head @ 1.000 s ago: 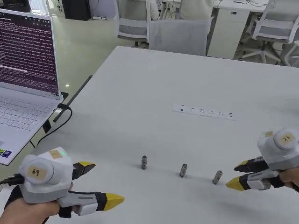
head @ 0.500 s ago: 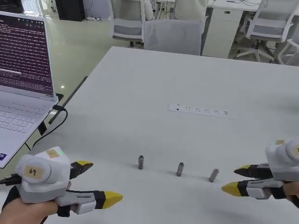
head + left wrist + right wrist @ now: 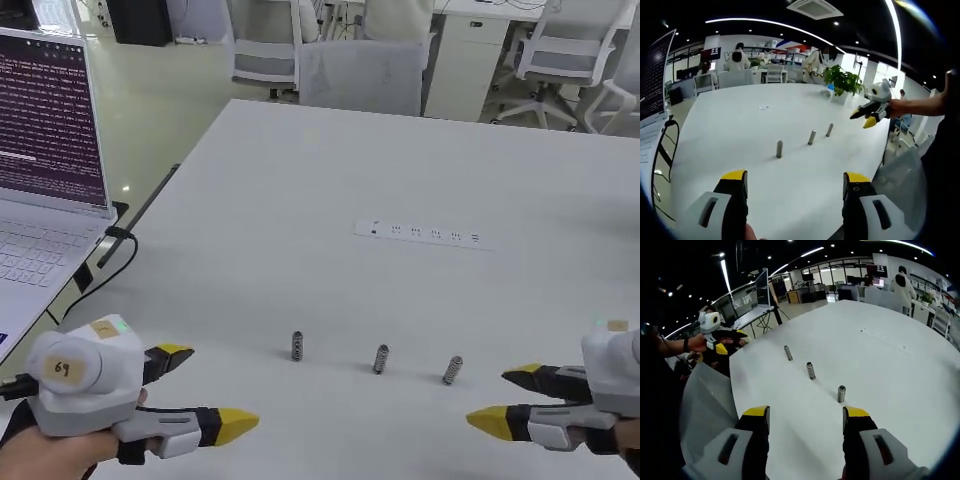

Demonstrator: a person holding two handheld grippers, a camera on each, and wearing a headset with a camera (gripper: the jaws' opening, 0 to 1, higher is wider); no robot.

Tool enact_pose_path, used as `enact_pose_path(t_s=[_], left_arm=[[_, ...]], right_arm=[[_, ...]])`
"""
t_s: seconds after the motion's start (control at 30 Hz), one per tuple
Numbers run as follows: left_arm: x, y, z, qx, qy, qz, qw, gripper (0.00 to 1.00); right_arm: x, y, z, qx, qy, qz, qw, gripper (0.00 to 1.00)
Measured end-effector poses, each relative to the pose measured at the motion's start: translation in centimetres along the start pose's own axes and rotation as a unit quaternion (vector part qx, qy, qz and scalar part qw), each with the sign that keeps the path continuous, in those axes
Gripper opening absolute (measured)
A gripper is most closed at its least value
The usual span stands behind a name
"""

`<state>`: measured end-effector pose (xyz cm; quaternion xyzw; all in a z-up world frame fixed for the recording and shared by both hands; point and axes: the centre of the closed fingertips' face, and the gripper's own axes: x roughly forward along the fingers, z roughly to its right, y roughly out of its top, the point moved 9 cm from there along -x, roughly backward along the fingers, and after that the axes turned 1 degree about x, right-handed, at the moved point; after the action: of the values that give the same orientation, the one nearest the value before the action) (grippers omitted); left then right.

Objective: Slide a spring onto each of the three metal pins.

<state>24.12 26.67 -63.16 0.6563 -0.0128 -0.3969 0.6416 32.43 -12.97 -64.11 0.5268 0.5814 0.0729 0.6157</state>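
— How far along is the job?

— Close to finished, I'd judge. On the broad white desk, on the person's side of the long white power strip, three short grey metal pins stand in a row. The first pin is out past the strip's left end, the middle pin is in front of its left half, and the third pin is in front of its right half.

— Do they carry springs?

— Each looks ribbed from top to foot. In the right gripper view that reads as a coiled silver spring round every pin. The third appears to lean a little in the head view, and I cannot tell whether its coil sits fully down.

— And the tools?

— The yellow-tipped left hand-held gripper is released, jaws spread on nothing, well to the near left of the strip. The matching right hand-held gripper is likewise released and empty, to the strip's near right. Both are apart from the pins.

— What is left, then?

— Little, by my reckoning. Perhaps only a check on the leaning one.
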Motion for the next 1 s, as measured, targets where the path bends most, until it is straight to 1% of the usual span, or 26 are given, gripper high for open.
enact_pose_path(t_s=[0.13,0.2,0.53,0.77,1.0], left_arm=[[0.1,0.0,-0.2,0.001,0.0,0.001,1.0,0.75],[0.1,0.1,0.0,0.001,0.0,0.001,1.0,0.75],[0.0,0.3,0.1,0.003,-0.002,0.004,1.0,0.75],[-0.1,0.2,0.4,0.003,-0.003,0.004,1.0,0.76],[-0.3,0.1,0.6,0.002,-0.003,0.005,1.0,0.76]], right_arm=[[-0.6,-0.5,-0.4,0.013,-0.003,0.011,0.9998,0.6],[-0.8,-0.7,-0.6,0.02,-0.005,0.016,0.9997,0.62],[-1.6,-1.6,-1.4,0.031,-0.014,0.028,0.999,0.68],[-2.1,-2.2,-1.9,0.035,-0.019,0.032,0.9987,0.73],[-2.1,-2.8,-2.7,0.037,-0.019,0.031,0.9987,0.79]])
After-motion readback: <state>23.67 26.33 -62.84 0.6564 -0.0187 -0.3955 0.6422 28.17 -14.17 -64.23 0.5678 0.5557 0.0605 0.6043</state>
